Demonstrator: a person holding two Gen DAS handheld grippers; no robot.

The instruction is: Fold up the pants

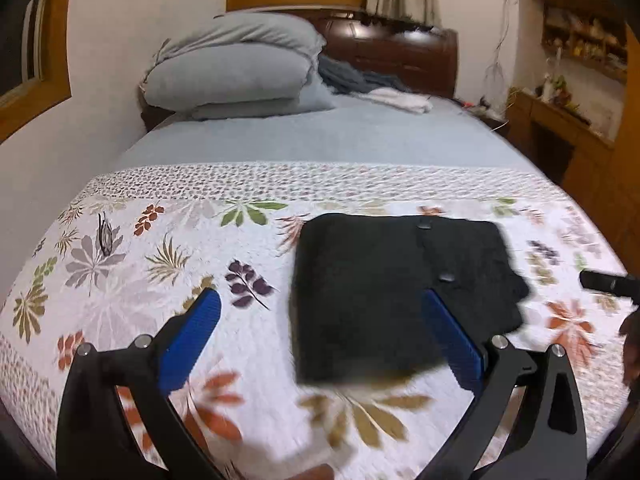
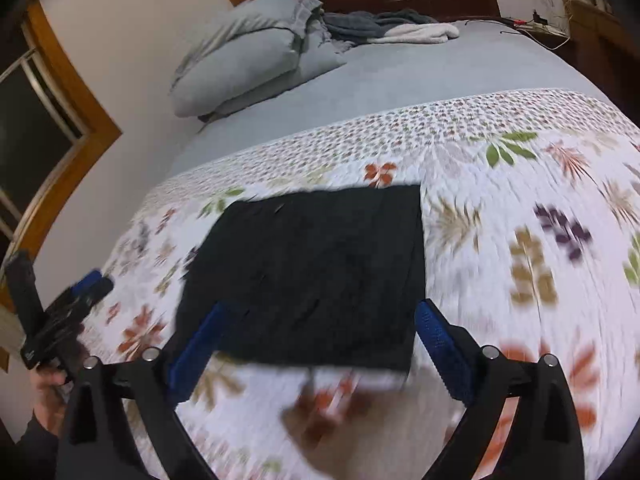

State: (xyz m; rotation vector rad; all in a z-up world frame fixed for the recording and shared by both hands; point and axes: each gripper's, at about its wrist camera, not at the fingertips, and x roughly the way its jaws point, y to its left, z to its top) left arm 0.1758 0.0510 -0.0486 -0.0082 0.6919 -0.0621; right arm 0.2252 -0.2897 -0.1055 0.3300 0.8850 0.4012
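**Black pants folded flat on the floral quilt**

Blurred motion smears the near quilt (image 1: 120, 264) in both views, and the pants' (image 1: 384, 300) folds are hard to read. One bed, two stacked grey pillows (image 1: 232, 76) at left by the dark headboard (image 1: 400, 48). Left claw (image 1: 320, 320) spread wide, holding nothing, one finger over the pants. Right claw (image 2: 320, 328) spread too, above the pants' near edge.

The pants (image 1: 400, 300) are matt black cloth with a coarse nap. The quilt (image 1: 132, 264) under them is stitched, puckered cotton print. Both tongs (image 1: 320, 336) (image 2: 320, 344) have ribbed blue pads on matt black plastic arms with shiny metal rivets. At 12 o'clock, the headboard (image 1: 404, 52) is glossy dark wood.
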